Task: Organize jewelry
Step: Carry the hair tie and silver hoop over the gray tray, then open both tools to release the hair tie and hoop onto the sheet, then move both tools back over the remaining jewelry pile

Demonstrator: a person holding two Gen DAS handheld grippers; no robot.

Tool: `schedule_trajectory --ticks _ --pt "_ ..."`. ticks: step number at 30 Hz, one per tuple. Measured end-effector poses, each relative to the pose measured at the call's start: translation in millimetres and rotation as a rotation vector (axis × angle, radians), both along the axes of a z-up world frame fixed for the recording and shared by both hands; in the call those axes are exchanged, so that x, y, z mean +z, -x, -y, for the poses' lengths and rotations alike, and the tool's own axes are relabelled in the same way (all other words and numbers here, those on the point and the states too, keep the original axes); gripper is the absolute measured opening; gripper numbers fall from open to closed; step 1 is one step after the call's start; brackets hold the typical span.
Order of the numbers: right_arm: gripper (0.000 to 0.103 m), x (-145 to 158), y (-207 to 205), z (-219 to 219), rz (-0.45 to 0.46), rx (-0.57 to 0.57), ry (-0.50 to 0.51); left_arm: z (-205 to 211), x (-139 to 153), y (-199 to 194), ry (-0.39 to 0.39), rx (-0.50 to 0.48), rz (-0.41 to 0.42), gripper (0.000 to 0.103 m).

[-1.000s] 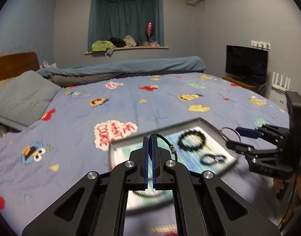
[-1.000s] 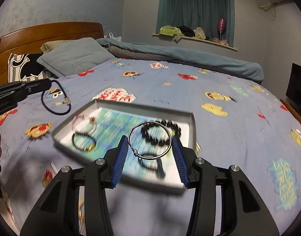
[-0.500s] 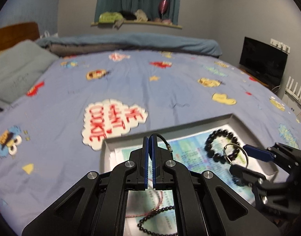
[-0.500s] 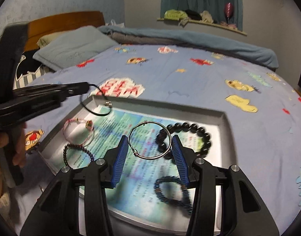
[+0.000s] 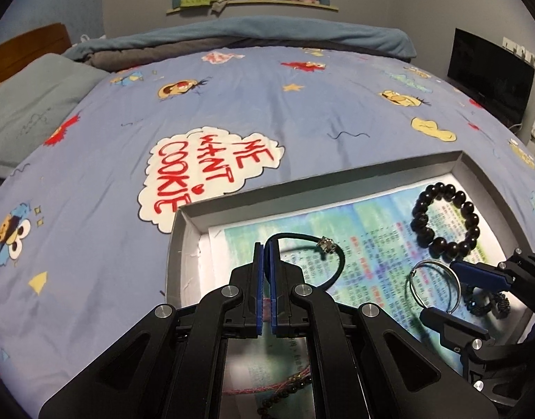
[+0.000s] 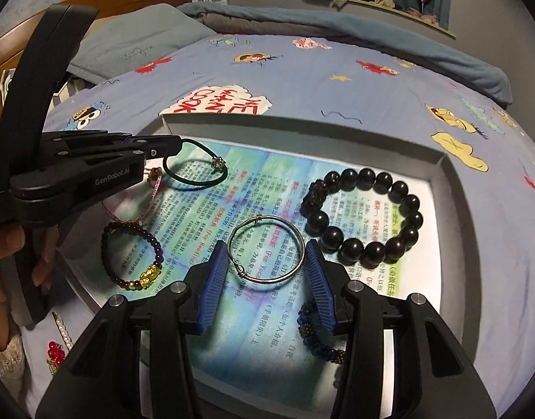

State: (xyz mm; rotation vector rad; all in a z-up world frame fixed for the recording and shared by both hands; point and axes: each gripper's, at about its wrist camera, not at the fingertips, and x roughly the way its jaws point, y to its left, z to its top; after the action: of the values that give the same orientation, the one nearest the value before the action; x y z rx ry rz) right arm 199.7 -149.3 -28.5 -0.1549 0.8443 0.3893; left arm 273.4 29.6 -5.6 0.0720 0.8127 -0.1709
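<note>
Over tray [image 6: 452,188], grippers apparently hold cord, bangle [image 6: 266,249].

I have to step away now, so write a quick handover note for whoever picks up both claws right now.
Left claw: shut on the black cord bracelet, held over the tray's far left part.
Right claw: shut on the silver bangle, held over the middle of the tray.
Already in the tray: big black bead bracelet far right, dark bracelet with gold charms left, pink string bracelet beside it, dark blue beaded one near right.
Left to do: set both held pieces down in free spots. A pearl strand and a red piece lie on the bed outside the tray.
</note>
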Motion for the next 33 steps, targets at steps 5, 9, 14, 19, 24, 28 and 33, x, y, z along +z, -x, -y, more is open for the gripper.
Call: schedule_trajectory --ticks 5,9,14,19,24,28,33 --pt "0.046 -2 2 -2 0.008 -0.005 0.015 -4 0 -1 0.015 0.011 -0.006 0.011" --pt "0.047 0 2 -1 0.013 -0.006 0.009 -4 3 1 0.018 0.011 0.009 0.026" --pt "0.062 10 6 3 0.042 -0.007 -0.009 -2 9 10 -0.021 0.017 0.036 0.040" --pt "0.073 26 17 10 0.085 -0.017 -0.025 -5 21 25 -0.046 0.041 0.065 0.059" --pt "0.081 45 33 17 0.136 -0.042 -0.036 -7 40 45 -0.065 0.067 0.110 0.070" --pt "0.089 59 46 24 0.173 -0.059 -0.049 -7 53 62 -0.074 0.075 0.142 0.077" --pt "0.094 72 63 33 0.198 -0.069 -0.057 -10 66 86 -0.081 0.085 0.179 0.082"
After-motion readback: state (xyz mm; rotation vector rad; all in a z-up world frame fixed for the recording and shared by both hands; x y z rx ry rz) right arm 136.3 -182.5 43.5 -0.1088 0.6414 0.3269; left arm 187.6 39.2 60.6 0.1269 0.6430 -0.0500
